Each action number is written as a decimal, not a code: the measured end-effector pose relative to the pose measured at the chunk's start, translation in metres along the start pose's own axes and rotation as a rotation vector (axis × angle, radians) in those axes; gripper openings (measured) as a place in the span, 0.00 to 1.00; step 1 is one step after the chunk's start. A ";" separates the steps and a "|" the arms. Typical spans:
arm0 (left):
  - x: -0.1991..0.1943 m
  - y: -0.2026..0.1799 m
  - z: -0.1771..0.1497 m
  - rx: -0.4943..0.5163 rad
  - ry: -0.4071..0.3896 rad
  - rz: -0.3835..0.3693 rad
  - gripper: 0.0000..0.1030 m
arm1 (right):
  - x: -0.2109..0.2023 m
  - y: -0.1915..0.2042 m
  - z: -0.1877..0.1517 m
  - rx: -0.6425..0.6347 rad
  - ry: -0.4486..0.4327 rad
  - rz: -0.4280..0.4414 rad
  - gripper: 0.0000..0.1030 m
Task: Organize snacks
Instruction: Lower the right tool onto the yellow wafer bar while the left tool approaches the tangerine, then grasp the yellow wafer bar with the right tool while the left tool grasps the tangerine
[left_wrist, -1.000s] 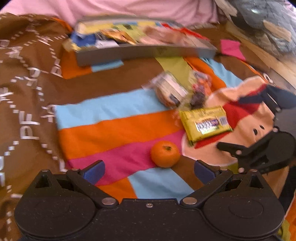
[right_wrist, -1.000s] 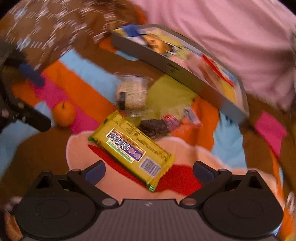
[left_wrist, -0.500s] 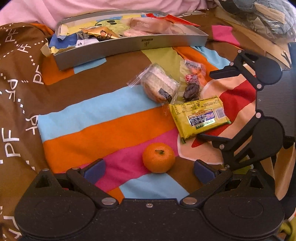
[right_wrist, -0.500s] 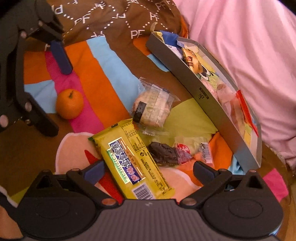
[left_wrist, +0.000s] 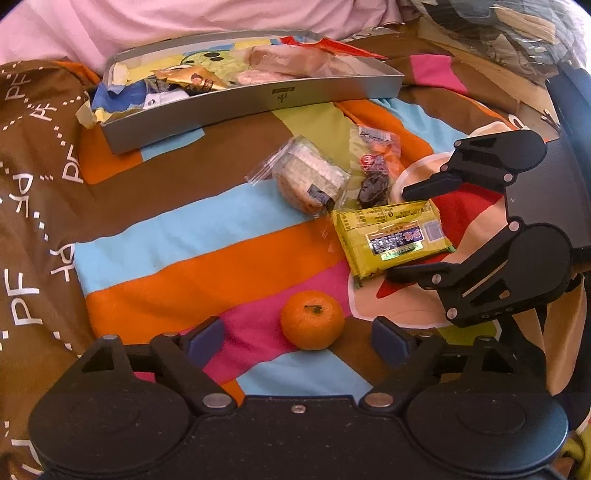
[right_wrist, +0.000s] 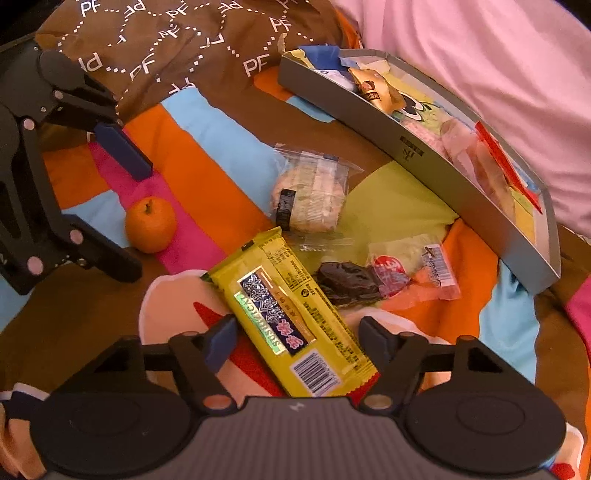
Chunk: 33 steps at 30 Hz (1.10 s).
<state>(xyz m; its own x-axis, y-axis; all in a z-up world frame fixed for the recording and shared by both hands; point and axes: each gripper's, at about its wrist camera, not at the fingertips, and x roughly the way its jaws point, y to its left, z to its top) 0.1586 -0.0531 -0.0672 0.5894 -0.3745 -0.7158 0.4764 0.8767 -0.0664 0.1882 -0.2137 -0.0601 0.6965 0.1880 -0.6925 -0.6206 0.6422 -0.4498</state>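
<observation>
Yellow foil marks the target: the snack bar (right_wrist: 295, 321) lies flat on the striped blanket (left_wrist: 192, 258), its barcode end between my right fingers (right_wrist: 221, 341). The right gripper (right_wrist: 299, 341) stands spread, both pads apart and clear of the wrapper on each side. The left gripper (left_wrist: 299, 341) is likewise spread and empty; the orange (left_wrist: 312, 319) sits on the blanket between its fingers, slightly toward the right pad, touching neither.

Step in hand, as judged: approach and alignment for pickup. Neither item is gripped yet.

Next move, as judged:
1. Right side: lower until the pads flank the bar's edges, then close across its width. The foil is slick and thin, so the grip should be low and square.
2. Left side: advance slightly so that the orange sits centred, then close gently; it is round and may roll.
3. Carry each to the grey tray (right_wrist: 424, 173), which lies at the far edge of the blanket and already holds several packets.

The wrapped cookie (right_wrist: 310, 199) and the small candy packet (right_wrist: 406, 277) lie between the bar and the tray, untouched.
</observation>
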 end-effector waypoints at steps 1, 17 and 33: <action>0.000 -0.001 0.000 0.004 -0.002 -0.002 0.82 | 0.000 0.001 0.000 0.008 0.001 -0.003 0.72; 0.001 -0.001 -0.003 0.017 -0.017 -0.012 0.55 | -0.014 -0.006 -0.003 0.304 0.083 0.128 0.56; -0.002 -0.003 -0.005 0.028 -0.032 -0.005 0.38 | -0.022 0.009 -0.006 0.425 0.030 0.193 0.51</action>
<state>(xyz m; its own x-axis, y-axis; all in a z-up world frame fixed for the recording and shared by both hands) 0.1529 -0.0539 -0.0690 0.6074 -0.3883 -0.6931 0.4967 0.8665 -0.0501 0.1649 -0.2159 -0.0522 0.5680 0.3162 -0.7599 -0.5307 0.8464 -0.0445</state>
